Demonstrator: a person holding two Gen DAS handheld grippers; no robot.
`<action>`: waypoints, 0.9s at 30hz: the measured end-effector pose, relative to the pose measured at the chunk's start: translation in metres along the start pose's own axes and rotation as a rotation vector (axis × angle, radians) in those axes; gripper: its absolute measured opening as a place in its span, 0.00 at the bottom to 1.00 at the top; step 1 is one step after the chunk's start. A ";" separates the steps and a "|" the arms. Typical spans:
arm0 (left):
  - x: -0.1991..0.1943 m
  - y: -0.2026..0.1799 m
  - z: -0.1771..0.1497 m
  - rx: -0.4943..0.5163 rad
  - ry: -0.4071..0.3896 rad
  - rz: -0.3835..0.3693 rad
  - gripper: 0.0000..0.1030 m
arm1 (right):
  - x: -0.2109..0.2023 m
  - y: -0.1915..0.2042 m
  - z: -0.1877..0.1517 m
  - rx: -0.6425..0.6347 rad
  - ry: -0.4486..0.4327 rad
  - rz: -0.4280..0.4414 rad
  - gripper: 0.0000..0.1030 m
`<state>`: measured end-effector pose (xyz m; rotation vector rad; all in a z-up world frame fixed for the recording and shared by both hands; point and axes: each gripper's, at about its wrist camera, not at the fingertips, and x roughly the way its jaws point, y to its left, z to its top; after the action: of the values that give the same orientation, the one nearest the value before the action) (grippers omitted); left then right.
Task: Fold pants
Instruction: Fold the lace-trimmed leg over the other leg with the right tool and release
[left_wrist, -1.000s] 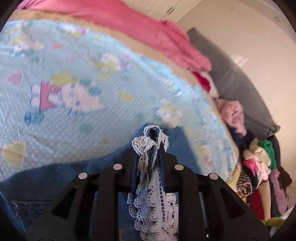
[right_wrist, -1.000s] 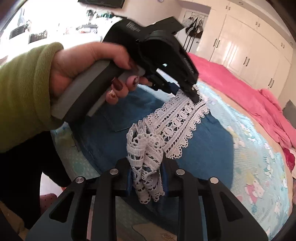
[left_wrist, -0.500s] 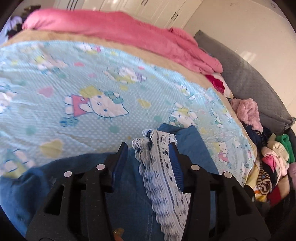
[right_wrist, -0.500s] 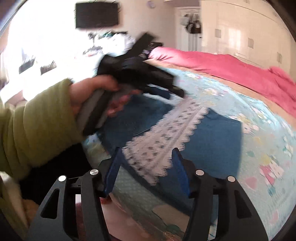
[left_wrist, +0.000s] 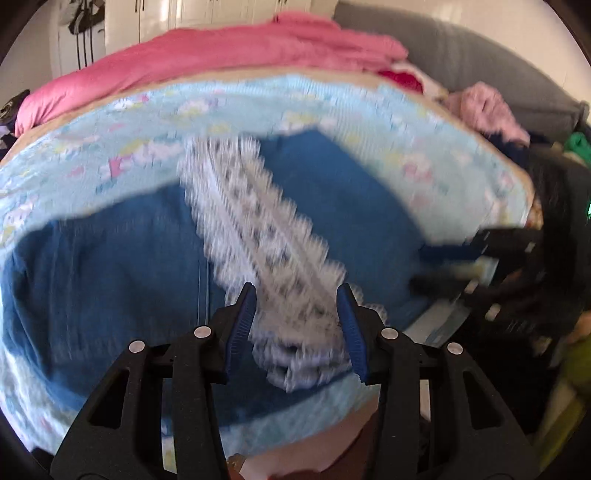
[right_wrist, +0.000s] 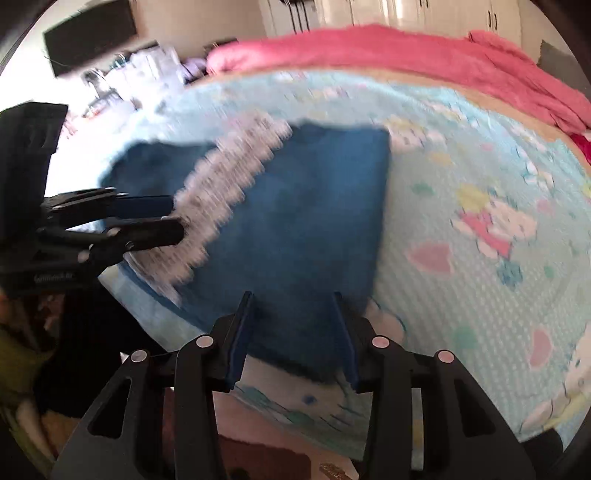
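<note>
1. We see the dark blue denim pants with a white lace hem band (left_wrist: 155, 266) lying folded on the pale blue cartoon-print bed sheet (left_wrist: 332, 99), near the bed's front edge.
2. A second ago both grippers pinched bunched lace; now the lace band (left_wrist: 255, 229) lies flat, running diagonally across the denim.
3. Our left gripper (left_wrist: 297, 325) has just been opening. Its blue-padded jaws stand spread, with the near end of the lace between them but not pressed.
4. Our right gripper (right_wrist: 293, 332) opened and has since narrowed a little. Its jaws stand apart over the near edge of the denim, clamping nothing that we can see.
5. Both views are motion-blurred, so fine contact is hard to judge.
6. We take this to mean that the fold has been laid down and released; what remains is probably a further fold or some smoothing.
</note>
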<state>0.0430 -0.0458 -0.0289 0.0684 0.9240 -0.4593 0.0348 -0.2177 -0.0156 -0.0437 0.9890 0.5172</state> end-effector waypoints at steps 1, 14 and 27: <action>0.002 0.002 -0.006 -0.009 0.007 -0.001 0.37 | 0.001 -0.006 -0.004 0.004 0.000 0.001 0.37; -0.033 -0.004 0.004 0.035 -0.133 0.001 0.47 | -0.030 -0.020 0.015 0.099 -0.172 0.023 0.56; 0.011 -0.034 -0.012 0.157 -0.036 0.030 0.49 | 0.006 -0.011 0.083 -0.040 -0.137 -0.064 0.56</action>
<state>0.0259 -0.0771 -0.0402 0.2159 0.8498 -0.5027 0.1075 -0.2032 0.0234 -0.0745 0.8412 0.4747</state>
